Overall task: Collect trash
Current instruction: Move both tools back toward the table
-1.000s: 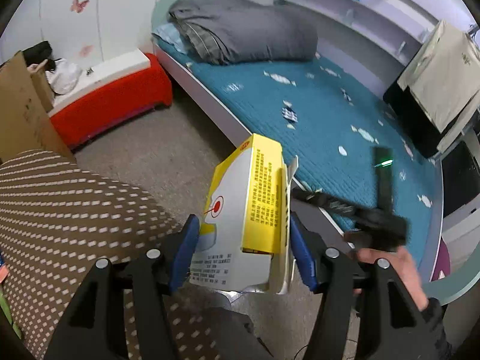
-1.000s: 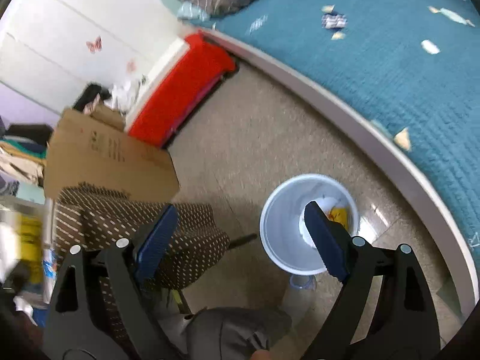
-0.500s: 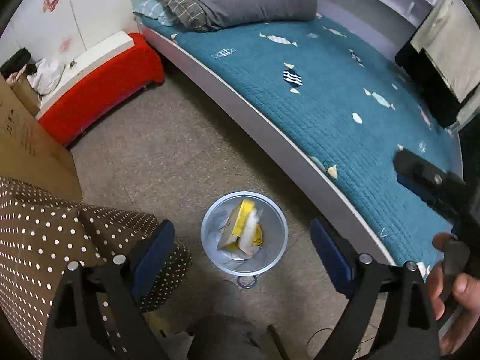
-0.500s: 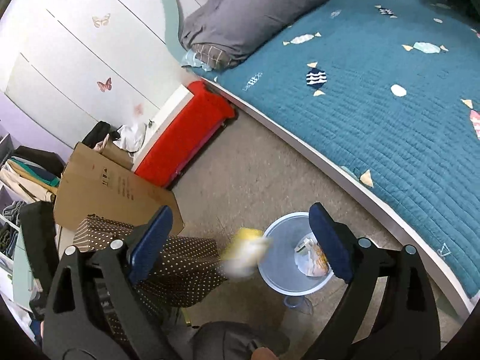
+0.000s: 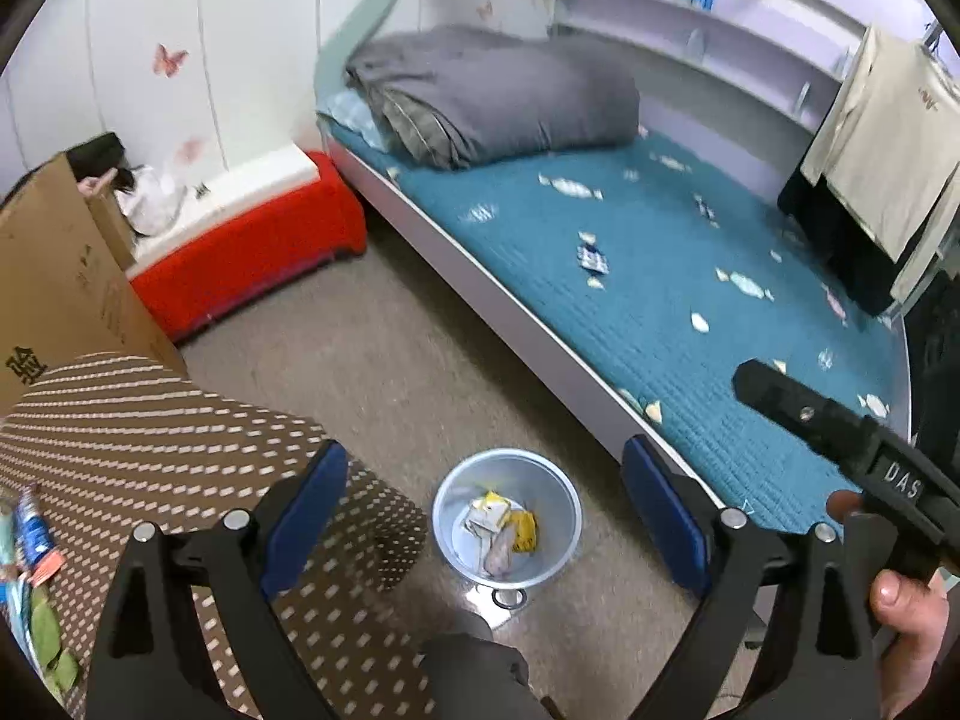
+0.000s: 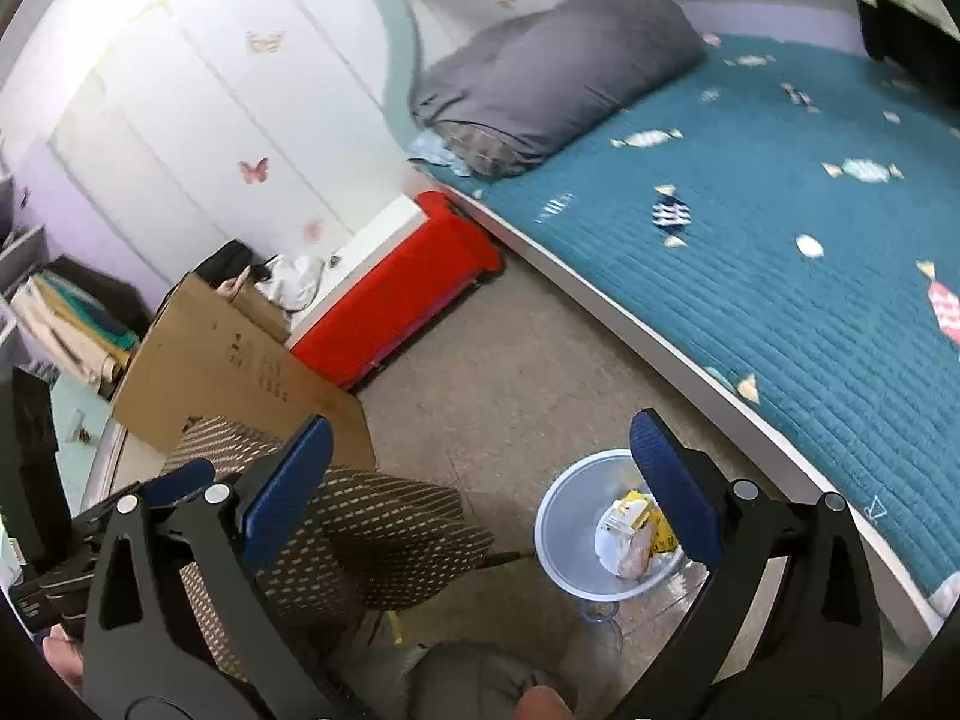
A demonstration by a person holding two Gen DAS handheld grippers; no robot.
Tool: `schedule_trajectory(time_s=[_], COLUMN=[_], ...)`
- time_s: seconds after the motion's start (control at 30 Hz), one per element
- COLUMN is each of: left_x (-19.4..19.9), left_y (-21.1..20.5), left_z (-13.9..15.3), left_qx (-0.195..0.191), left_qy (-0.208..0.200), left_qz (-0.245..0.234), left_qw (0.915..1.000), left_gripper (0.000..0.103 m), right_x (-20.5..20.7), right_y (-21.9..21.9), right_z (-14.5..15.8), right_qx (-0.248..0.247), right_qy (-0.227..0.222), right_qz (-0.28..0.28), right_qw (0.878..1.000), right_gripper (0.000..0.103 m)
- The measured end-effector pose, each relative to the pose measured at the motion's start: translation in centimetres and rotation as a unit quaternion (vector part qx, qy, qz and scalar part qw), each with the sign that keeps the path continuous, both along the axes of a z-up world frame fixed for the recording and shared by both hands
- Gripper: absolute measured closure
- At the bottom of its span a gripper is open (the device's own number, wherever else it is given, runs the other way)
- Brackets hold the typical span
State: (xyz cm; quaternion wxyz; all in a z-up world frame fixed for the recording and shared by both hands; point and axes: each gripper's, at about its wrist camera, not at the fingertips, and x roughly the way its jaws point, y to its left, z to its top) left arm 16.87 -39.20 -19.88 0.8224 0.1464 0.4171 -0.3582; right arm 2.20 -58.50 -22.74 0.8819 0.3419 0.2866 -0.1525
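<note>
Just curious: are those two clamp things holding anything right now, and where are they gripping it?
Nothing. The left gripper and right gripper both have their jaws wide open and empty; the yellow box lies in the bin.

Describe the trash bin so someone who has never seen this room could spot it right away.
Find the bed with the teal quilt. On the floor beside its white edge stands the trash bin, round and pale grey. It alone holds crumpled yellow and white wrappers.

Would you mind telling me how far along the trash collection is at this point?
Done: the yellow-and-white box lies in the bin with other wrappers. In hand: nothing; the left claw and right claw are both open. Left: what look like packets at the edge of the dotted surface may need collecting.
</note>
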Motion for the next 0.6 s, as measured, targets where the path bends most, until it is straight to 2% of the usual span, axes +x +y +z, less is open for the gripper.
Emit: schedule_trajectory(time_s=[0.27, 0.6], left_x=[-2.1, -3.1], left_y=[5.3, 13.8], left_z=[3.9, 5.2], left_qx=[-0.036, -0.072], left_qy=[-0.036, -0.035], left_qz=[0.028, 0.079], left_qw=[0.9983, 0.9937], left_gripper=[0.012, 0.011], right_x=[0.9, 2.6], right_y=[5.6, 13.1], right_z=[4.6, 7.5], right_qx=[-0.037, -0.092], right_qy=[-0.016, -0.007], right_qz=[0.05, 0.131], right_qw=[0.998, 0.987], right_gripper=[0.006, 0.006])
